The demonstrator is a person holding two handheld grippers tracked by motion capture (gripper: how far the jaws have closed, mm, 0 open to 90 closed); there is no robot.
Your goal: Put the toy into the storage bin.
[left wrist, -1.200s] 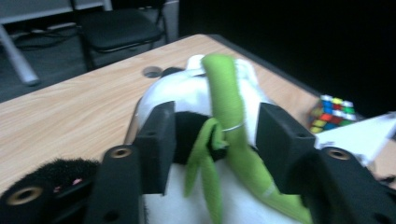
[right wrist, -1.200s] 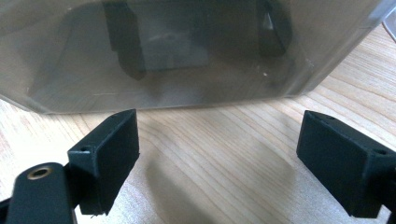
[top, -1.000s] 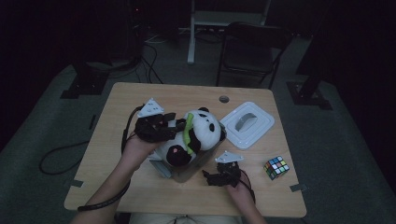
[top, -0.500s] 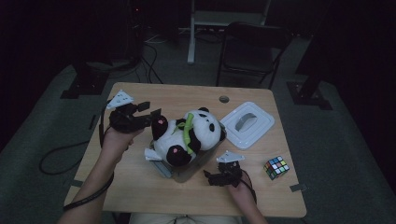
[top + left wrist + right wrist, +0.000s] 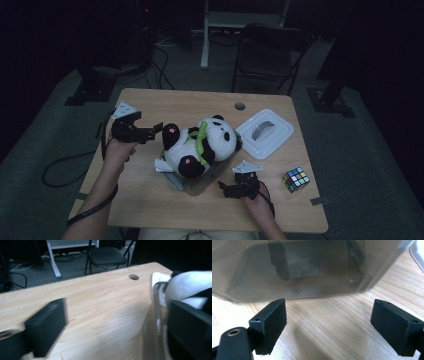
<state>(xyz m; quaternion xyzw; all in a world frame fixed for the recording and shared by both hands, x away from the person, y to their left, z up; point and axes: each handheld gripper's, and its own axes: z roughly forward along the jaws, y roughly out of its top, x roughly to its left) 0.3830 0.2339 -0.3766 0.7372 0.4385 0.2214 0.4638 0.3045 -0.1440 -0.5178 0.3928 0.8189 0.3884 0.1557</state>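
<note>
Panda (image 5: 202, 146) in clear box (image 5: 200, 182); both grippers empty, jaws apart.
R gripper (image 5: 231, 189) view: box wall (image 5: 312, 270) close-up; L gripper (image 5: 150, 131) just opened beside panda.

Panda (image 5: 202, 145) in box (image 5: 210, 177), lid (image 5: 264, 132) right (cube (image 5: 295, 179) nearer).

Overhead view; two low jaw-level closeups

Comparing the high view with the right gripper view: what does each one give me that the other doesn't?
High view alone: the toy panda lying in the clear box, the white lid, the colour cube, and the left gripper, its jaws just opened, empty, beside the panda. Right gripper view alone: a close look through the box's clear wall at dark shapes inside. Both: the wooden table, the box, and the open right gripper.
</note>
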